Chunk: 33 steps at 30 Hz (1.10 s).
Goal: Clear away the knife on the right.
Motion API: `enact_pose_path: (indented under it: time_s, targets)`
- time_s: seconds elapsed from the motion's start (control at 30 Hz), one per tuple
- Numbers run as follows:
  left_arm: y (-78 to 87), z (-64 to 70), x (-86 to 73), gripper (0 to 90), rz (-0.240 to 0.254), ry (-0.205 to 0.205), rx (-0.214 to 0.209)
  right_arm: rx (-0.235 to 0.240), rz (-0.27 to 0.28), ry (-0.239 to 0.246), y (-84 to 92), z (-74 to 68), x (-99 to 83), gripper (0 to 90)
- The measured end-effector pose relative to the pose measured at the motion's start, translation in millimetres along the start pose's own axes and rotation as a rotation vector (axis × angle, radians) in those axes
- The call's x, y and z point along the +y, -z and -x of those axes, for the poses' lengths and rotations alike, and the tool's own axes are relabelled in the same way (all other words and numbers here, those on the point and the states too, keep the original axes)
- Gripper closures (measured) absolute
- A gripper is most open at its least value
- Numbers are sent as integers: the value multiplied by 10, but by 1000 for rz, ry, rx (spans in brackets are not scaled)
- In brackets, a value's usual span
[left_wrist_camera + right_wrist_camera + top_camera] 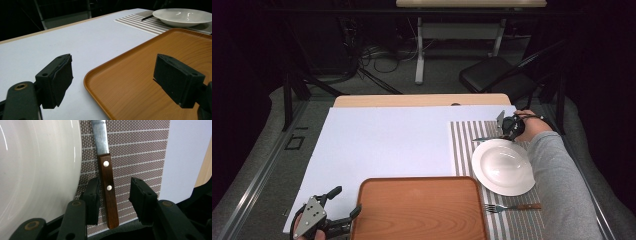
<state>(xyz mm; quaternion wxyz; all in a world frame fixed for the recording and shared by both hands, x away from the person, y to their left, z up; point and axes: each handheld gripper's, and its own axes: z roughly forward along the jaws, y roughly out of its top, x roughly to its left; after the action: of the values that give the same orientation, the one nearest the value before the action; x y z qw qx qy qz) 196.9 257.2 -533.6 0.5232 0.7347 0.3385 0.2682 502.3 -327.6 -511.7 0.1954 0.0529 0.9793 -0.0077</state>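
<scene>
Knife (107,180) is lying on the striped placemat (140,152) far of the plate (503,166), not yet lifted, with right gripper (115,197) straddling its wooden handle, jaws apart; left gripper (112,82) idling open by the tray (140,82).

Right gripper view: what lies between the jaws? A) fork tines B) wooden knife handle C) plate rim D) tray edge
B: the wooden knife handle with two rivets lies on the striped placemat between the right gripper jaws, beside the white plate; a gap still shows on one side.
</scene>
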Motion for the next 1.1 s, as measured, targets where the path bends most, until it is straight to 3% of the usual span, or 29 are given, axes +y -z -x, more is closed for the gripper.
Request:
enact_pose_path:
  time_s: [0.07,0.13,0.17,0.2,0.53,1.1]
  targets:
    - [-4,3,0,156,-1,-3,0,14,-36,12,15,5,17,607]
    - [-6,6,1,156,-1,-3,0,-8,16,19,-46,-14,6,605]
    - [-5,6,1,156,-1,-3,0,-3,0,32,-47,-7,12,605]
    - [-5,5,0,156,-2,-3,0,14,-48,21,-22,-11,24,604]
    - [-7,3,-6,156,-5,2,-1,28,-32,37,-122,0,38,620]
    - [-8,12,-2,156,-8,-6,-7,29,-54,60,-162,6,70,631]
